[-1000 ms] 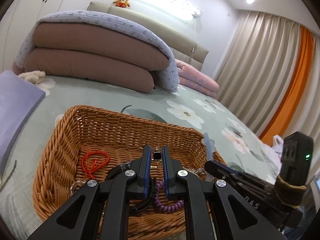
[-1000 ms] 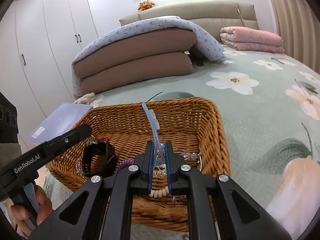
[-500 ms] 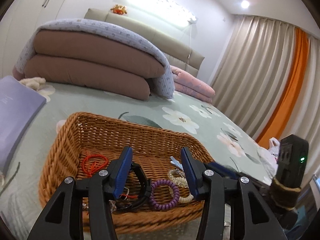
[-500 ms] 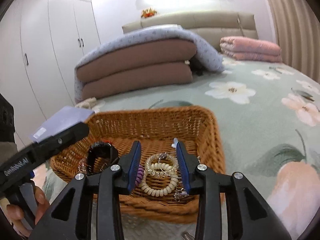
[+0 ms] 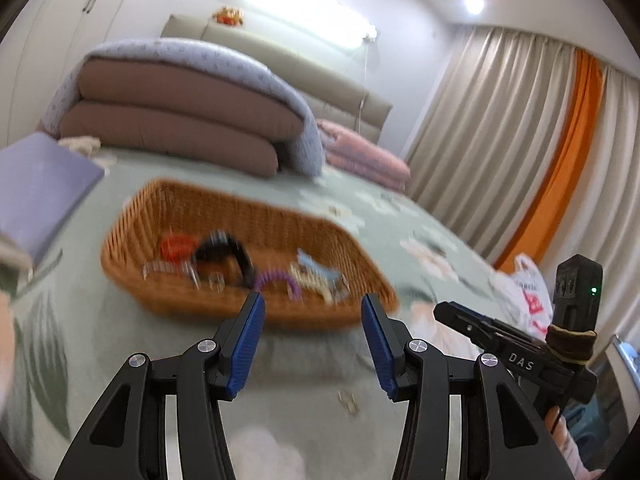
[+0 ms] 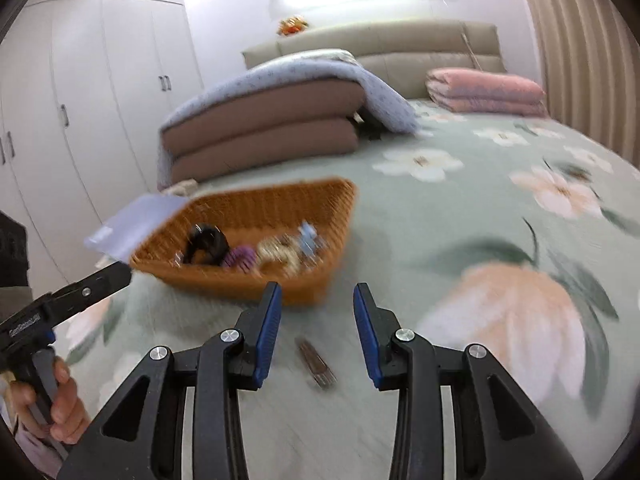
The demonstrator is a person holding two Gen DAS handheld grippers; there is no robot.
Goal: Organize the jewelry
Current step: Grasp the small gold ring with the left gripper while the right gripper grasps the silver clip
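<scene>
So both claws are off the orange-brown woven wicker basket [image 5: 248, 248] right now, hanging over the green floral bedspread [image 6: 460, 240] just in front of its near rim. The left claw [image 5: 312, 344] has its blue pads spread partway with nothing between them, and the right claw [image 6: 316, 336] is parted a bit less, also holding nothing.

The basket is clearly the collection spot: it sits on the bed with the jewelry bunched along the near side. I can make out a black band, maybe a watch strap [image 5: 228, 256], a purple coiled hair tie [image 5: 276, 282], a cream beaded bracelet [image 6: 280, 254], a pale blue clip [image 6: 308, 236] and something red and cord-like [image 5: 176, 248] toward the far left. It's all motion-blurred, so I can't swear to the details.

Two bits are outside the basket: a dark narrow comb-like piece [image 6: 316, 364] lying on the bedspread right under the right claw, and a small pale metallic thing [image 5: 348, 398] below the left one. My guess is the empty, half-open claws are set up to grab those next.
</scene>
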